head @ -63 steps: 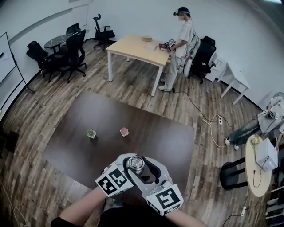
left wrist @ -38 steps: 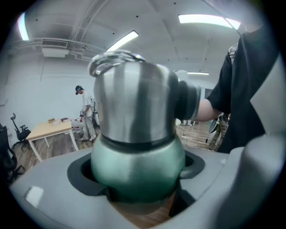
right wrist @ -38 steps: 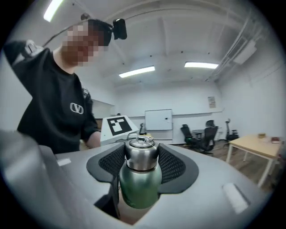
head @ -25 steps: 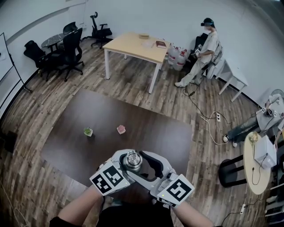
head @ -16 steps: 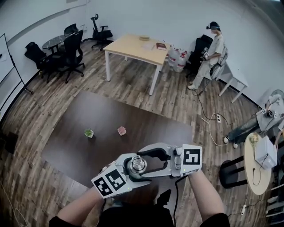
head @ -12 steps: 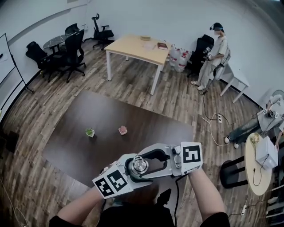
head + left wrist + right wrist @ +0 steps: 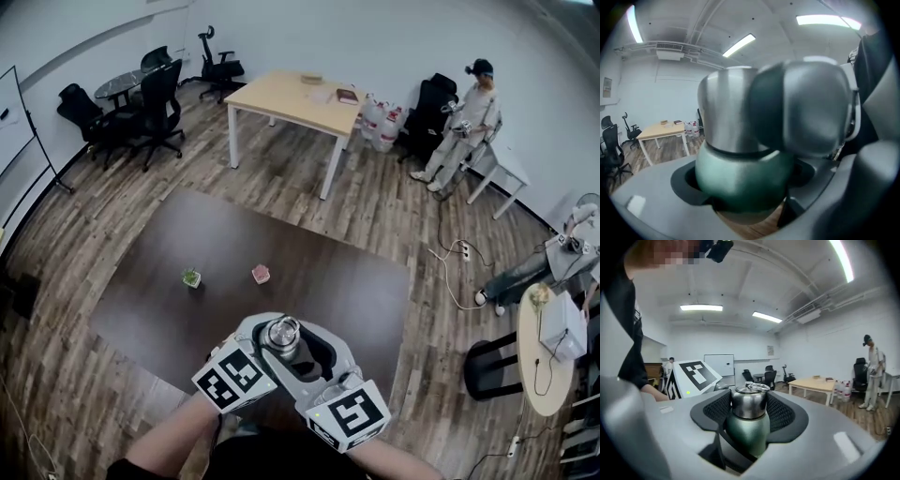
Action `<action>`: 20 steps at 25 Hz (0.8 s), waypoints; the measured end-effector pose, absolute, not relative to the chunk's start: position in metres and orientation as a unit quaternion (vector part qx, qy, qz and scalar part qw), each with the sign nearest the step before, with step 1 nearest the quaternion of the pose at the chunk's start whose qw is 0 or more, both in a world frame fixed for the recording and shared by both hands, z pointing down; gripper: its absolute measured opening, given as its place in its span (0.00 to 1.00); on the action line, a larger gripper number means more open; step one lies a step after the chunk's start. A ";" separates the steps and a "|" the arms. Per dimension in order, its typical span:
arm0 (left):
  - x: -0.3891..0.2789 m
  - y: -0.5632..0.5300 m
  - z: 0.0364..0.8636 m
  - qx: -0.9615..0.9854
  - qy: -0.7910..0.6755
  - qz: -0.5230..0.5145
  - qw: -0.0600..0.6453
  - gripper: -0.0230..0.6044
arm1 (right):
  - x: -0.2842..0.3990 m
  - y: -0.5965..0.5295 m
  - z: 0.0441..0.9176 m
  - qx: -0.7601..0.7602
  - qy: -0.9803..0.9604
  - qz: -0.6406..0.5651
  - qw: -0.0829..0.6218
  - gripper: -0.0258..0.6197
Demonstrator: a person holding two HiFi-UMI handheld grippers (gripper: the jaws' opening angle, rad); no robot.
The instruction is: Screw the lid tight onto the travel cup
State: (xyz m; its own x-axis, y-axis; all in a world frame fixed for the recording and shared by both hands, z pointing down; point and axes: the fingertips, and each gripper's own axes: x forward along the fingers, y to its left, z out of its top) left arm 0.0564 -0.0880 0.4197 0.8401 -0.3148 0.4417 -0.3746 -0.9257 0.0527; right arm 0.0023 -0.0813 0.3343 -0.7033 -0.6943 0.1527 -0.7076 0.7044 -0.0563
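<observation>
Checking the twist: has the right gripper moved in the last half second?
Yes. The right gripper swung around the lid, from the dark table's right edge back toward the person; its jaws are closing on the lid.

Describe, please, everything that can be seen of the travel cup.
The travel cup has a rounded, matte green body and a brushed steel lid with a wire ring lying on top. It stands upright above the near part of the dark table. Its bottom is hidden, so I cannot tell whether it rests there. The left hand-held gripper clamps the green body. The jaws of the right hand-held gripper are closing on the lid, with their mesh pads against both of its sides.
</observation>
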 end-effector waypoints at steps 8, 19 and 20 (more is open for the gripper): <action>0.057 -0.079 0.414 0.962 -0.155 0.215 0.059 0.68 | 0.010 -0.068 0.322 0.274 -0.959 0.055 0.045 0.44; 0.070 -0.041 0.397 0.976 -0.071 0.205 0.033 0.68 | 0.012 -0.036 0.306 -0.081 -0.994 0.030 0.066 0.42; 0.069 -0.045 0.398 0.975 -0.080 0.206 0.036 0.68 | 0.011 -0.038 0.307 -0.066 -0.995 0.028 0.065 0.42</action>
State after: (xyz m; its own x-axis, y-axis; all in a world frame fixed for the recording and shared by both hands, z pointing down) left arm 0.0687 -0.0446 0.3975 0.9022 -0.1419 0.4072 -0.1713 -0.9845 0.0365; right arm 0.0115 -0.0382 0.3071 -0.9829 0.1353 0.1247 0.1281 0.9897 -0.0646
